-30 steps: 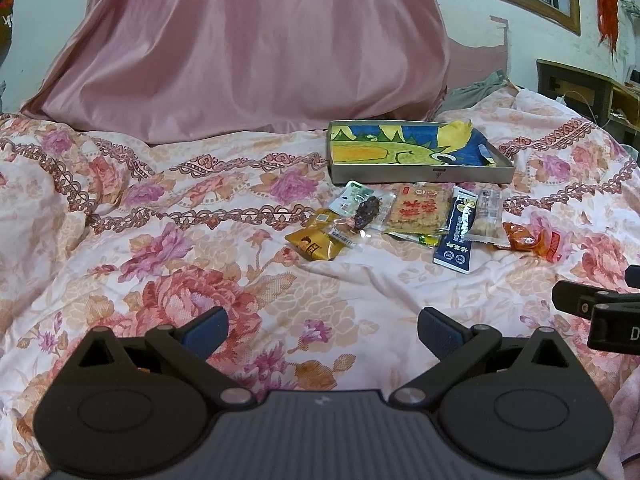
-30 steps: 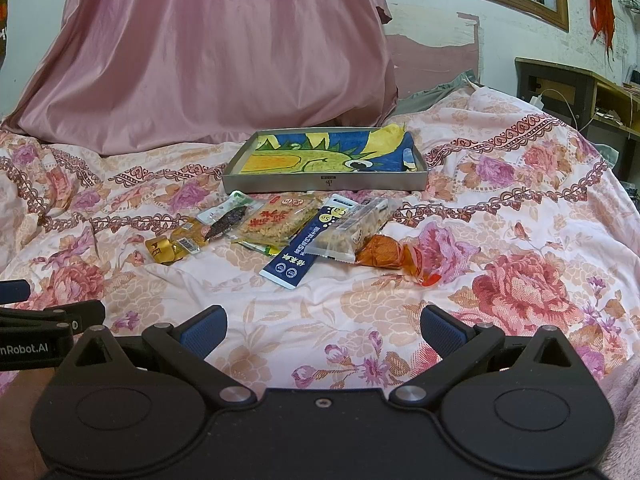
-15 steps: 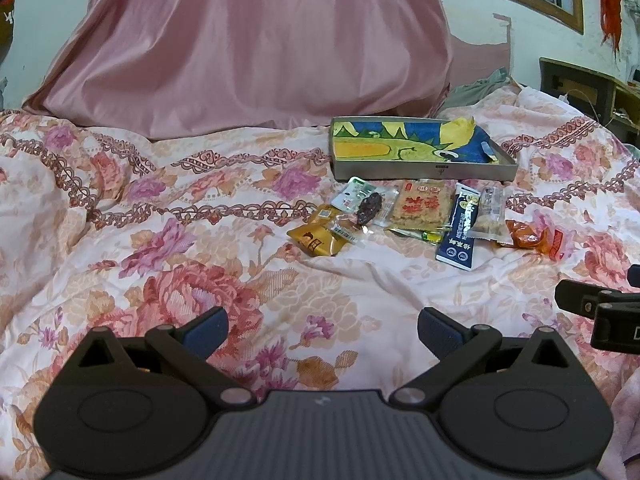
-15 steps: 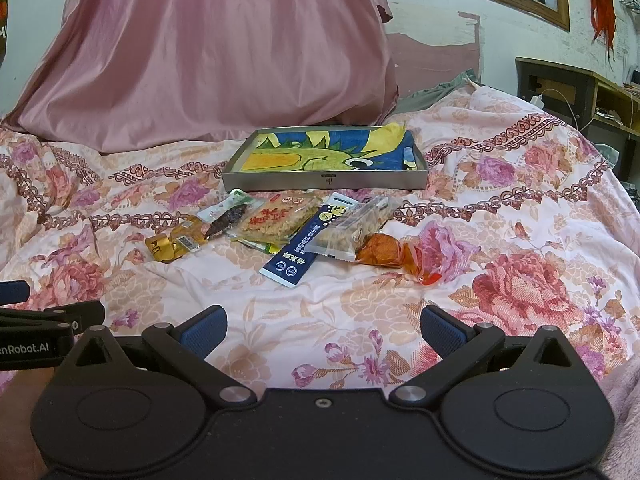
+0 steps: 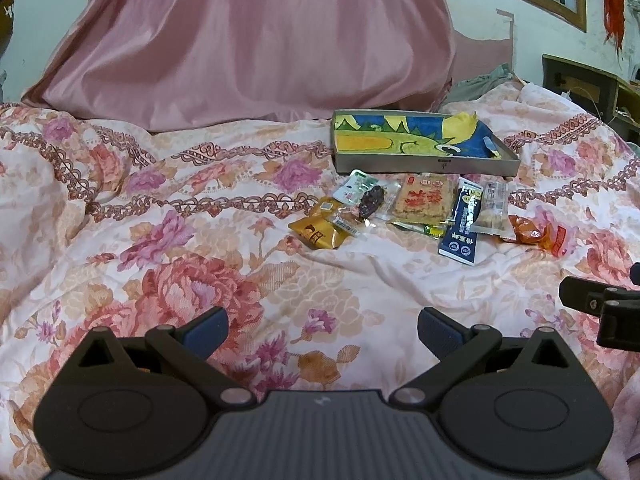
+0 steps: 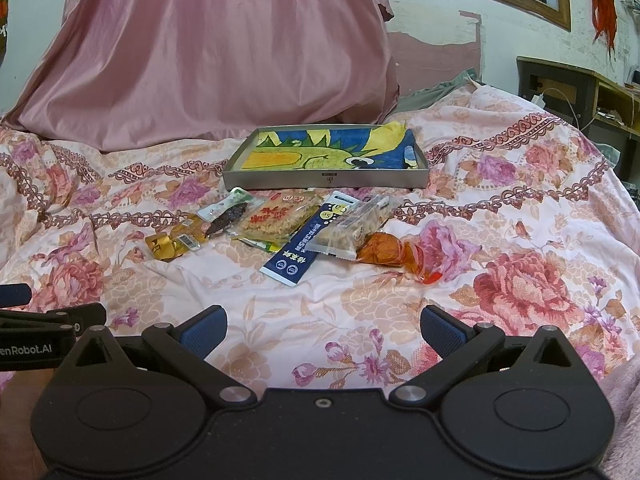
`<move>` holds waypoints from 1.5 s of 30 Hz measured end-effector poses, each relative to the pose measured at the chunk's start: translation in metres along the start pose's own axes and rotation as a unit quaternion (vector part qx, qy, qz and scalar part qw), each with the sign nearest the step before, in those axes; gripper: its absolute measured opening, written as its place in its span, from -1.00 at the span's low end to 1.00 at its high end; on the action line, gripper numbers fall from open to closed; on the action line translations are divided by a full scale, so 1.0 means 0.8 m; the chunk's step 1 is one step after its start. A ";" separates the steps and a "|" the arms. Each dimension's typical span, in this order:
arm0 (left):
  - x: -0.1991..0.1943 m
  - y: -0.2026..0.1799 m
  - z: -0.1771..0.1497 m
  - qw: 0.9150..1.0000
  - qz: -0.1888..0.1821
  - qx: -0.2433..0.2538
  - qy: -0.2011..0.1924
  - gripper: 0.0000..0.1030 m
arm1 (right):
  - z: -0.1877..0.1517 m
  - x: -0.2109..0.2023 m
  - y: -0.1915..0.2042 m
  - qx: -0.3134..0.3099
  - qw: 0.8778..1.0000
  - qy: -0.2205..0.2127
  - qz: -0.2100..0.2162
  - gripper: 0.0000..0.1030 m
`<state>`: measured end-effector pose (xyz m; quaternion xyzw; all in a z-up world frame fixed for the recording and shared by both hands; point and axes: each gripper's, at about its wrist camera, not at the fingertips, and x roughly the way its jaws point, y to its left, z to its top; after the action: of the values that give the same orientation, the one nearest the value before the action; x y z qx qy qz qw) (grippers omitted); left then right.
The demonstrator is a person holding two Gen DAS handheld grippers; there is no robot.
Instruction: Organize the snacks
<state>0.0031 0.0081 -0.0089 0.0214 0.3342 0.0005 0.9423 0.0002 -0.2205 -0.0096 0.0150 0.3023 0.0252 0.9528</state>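
Both the left gripper (image 5: 322, 330) and the right gripper (image 6: 322, 330) hover with jaws spread wide, holding nothing. Snack packets (image 6: 280, 228) lie mid-bedspread (image 6: 520, 280), just before the metal tray (image 6: 326, 180).

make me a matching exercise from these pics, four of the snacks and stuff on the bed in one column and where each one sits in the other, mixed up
Column 1
1. long dark blue sachet with white print
2. crinkled orange plastic packet
3. shallow grey metal tray with a blue and yellow picture lining
4. small shiny gold wrapped snack

Column 2
A. left end of the snack row
B. behind the snacks, nearer the pink curtain
C. right end of the snack row
D. middle of the row, partly under a clear packet

Pairs: 1-D, 2-C, 3-B, 4-A
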 end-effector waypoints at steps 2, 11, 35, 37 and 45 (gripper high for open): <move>0.001 0.000 0.000 1.000 0.003 -0.001 0.001 0.99 | 0.000 -0.001 0.000 -0.001 1.000 0.000 0.000 0.99; 0.022 0.002 0.004 1.000 0.009 -0.006 0.029 0.99 | 0.007 0.007 -0.013 0.039 0.999 0.006 0.006 0.99; 0.110 -0.048 0.096 0.997 -0.015 0.078 0.024 0.99 | 0.072 0.087 -0.063 -0.014 0.997 0.032 0.075 0.99; 0.121 -0.062 0.101 0.995 -0.030 0.092 0.025 0.99 | 0.077 0.099 -0.069 -0.017 0.995 0.038 0.085 0.99; 0.166 -0.099 0.120 0.989 -0.078 0.123 0.034 0.99 | 0.105 0.137 -0.099 -0.123 0.985 0.025 0.119 0.99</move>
<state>0.1658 -0.0726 -0.0216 0.1110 0.3641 -0.1137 0.9177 0.1415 -0.2945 -0.0073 -0.0666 0.3164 0.1758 0.9298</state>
